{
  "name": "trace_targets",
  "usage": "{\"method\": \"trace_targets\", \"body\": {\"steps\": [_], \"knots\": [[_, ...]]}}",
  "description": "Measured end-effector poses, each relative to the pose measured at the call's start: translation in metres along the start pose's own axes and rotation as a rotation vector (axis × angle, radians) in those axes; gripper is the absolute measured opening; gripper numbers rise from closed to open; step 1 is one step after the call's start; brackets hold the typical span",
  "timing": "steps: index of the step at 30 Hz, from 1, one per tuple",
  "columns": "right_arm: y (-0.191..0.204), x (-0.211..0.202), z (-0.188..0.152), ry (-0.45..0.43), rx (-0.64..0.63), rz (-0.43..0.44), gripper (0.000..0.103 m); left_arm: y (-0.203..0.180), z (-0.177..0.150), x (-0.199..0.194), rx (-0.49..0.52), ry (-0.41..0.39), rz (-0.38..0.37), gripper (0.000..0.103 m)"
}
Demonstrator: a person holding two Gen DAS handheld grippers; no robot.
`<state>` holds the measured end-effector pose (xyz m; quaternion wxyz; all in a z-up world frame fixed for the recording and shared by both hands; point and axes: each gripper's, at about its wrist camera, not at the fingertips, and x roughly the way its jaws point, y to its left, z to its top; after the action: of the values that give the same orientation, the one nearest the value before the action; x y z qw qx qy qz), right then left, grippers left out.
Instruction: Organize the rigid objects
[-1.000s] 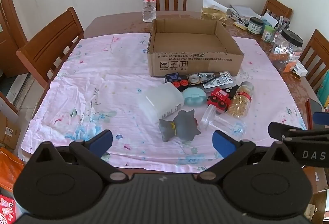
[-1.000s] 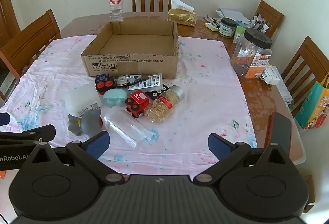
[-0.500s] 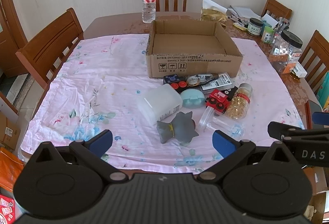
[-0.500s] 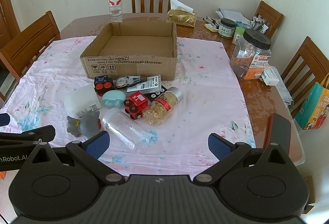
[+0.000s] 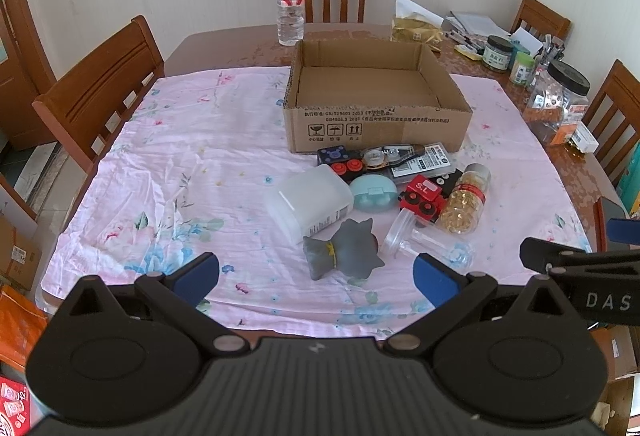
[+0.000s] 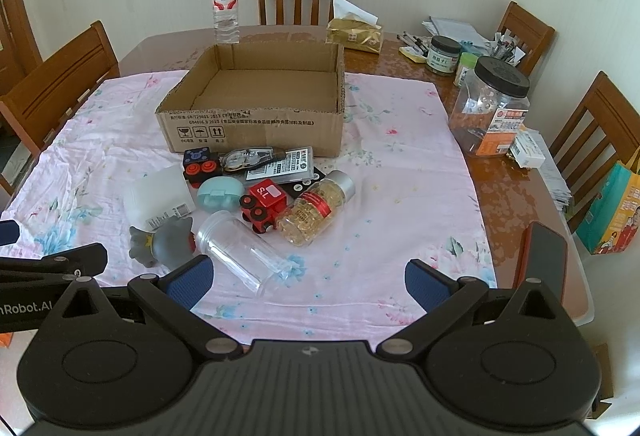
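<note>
Tabletop under a pink floral cloth. Open cardboard box at 12 o'clock, nothing in it. Heap of bottles and toys just in front: frosted tub, pill bottle, grey toy, red train. Left claw and right claw both spread wide, holding nothing, hovering at 6 o'clock.

Matt corrugated cardboard box sits on wrinkled floral cloth; the wooden table looks glossy; the jar is clear plastic.

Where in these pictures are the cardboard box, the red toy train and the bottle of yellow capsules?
cardboard box [image 5: 376, 124]: left wrist view, printed front wall.
red toy train [image 6: 267, 198]: right wrist view, red top face.
bottle of yellow capsules [image 6: 316, 210]: right wrist view, middle of its side, by the red label.
</note>
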<state>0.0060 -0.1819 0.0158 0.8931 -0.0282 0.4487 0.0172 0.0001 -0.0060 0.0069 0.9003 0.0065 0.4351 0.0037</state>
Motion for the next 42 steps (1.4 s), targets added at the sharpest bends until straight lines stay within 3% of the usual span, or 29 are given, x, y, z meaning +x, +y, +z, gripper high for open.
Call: {"method": "trace_targets", "body": {"steps": [29,42], "knots": [[0.0,0.008,0.008,0.003,-0.02,-0.005,0.103,0.001,0.007,0.009,-0.008,-0.006,-0.002,0.102],[0.007,0.026,0.011,0.008,-0.034,0.055,0.103,0.011,0.004,0.029,0.027,-0.012,-0.022,0.102]]}}
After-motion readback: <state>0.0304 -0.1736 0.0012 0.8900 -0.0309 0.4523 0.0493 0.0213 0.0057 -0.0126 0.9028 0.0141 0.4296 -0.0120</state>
